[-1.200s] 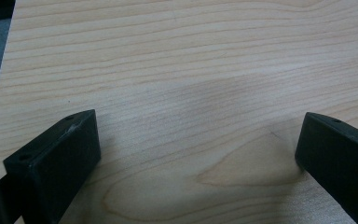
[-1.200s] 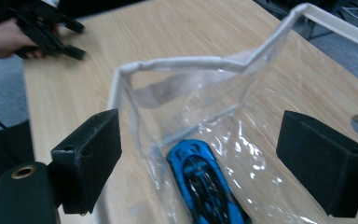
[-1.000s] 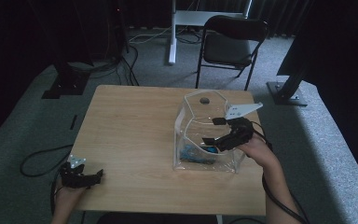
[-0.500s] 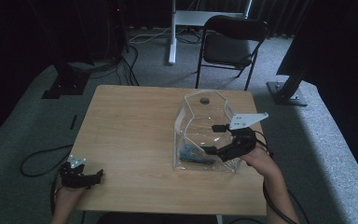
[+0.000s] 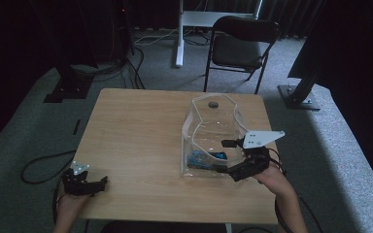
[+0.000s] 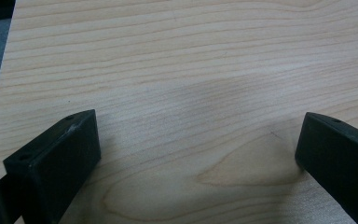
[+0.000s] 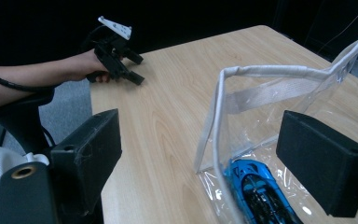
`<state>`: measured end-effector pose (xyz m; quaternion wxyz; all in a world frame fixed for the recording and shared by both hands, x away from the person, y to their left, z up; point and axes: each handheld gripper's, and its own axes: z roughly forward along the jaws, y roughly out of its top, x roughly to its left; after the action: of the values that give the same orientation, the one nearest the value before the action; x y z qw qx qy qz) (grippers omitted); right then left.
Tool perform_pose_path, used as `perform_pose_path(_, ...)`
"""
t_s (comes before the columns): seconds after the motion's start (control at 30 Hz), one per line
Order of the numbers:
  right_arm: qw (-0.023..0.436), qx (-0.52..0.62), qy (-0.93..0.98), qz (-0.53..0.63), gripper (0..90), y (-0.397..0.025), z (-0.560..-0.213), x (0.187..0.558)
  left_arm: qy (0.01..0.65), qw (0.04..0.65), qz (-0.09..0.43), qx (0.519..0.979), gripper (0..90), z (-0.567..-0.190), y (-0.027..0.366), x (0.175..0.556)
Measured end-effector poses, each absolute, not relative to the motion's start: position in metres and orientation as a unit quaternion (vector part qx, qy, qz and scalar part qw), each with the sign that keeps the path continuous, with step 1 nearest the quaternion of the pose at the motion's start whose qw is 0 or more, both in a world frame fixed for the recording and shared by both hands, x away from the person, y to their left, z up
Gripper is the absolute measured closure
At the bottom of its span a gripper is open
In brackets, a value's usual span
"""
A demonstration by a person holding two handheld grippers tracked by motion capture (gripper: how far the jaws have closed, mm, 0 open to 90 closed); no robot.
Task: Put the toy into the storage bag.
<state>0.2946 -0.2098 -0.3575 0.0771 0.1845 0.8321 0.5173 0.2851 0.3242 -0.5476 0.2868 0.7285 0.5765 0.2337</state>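
Sitting inside the clear bag [image 7: 279, 121] on the desk [image 5: 136, 131], the blue car [image 7: 256, 189] lies low between the right gripper [image 5: 226, 155]'s wide-open jaws, touching neither. Left gripper [image 5: 85, 183] rests at the desk's near-left corner, well apart, jaws wide with nothing but bare wood between them.
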Motion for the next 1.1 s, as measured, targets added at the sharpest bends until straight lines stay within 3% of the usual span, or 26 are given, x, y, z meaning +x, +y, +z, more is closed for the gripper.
perform_pose_path(0.8, 0.044, 0.165, 0.827, 0.536, 13.2, -0.217, -0.383, 0.265, 0.576, 0.287, 0.234, 0.728, 0.3, -0.548, 0.324, 0.285)
perform_pose_path(1.1, 0.026, 0.146, 0.834, 0.531, 13.2, -0.217, -0.413, 0.260, 0.576, 0.286, 0.234, 0.729, 0.3, -0.548, 0.324, 0.285)
